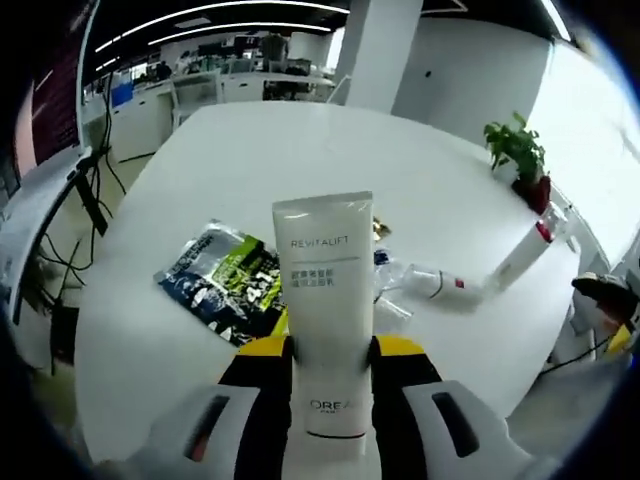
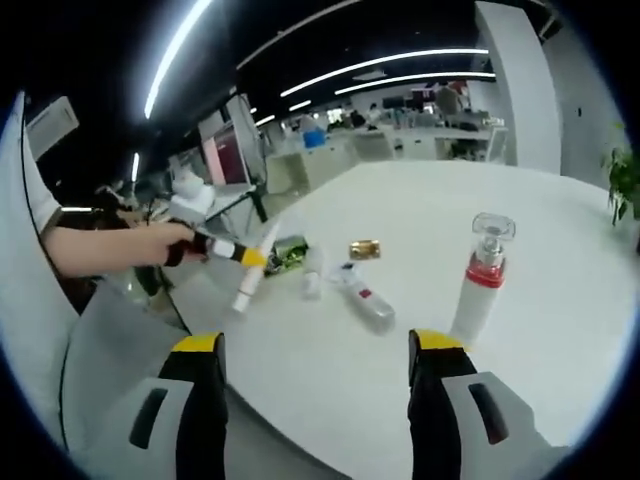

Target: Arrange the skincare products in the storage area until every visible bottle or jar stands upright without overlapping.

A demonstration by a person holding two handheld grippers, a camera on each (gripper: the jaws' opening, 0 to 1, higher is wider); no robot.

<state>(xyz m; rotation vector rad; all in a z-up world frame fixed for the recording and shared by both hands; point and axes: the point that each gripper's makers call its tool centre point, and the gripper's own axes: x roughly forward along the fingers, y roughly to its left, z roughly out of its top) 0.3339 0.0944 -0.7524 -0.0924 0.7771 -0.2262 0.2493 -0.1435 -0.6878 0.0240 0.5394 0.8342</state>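
Note:
My left gripper is shut on a white tube printed REVITALIFT, held upright above the white table. Behind it a clear bottle with a white and red end lies on its side. A white bottle with a red band stands to the right. In the right gripper view my right gripper is open with nothing between its jaws, and the standing bottle with its clear cap is ahead on the right. The lying bottle is at centre. A hand holds the left gripper with the tube at the left.
A dark and green sachet pack lies left of the tube. A small gold item and a small pale bottle sit near the lying bottle. A potted plant stands at the table's far right. Desks and cables lie beyond the left edge.

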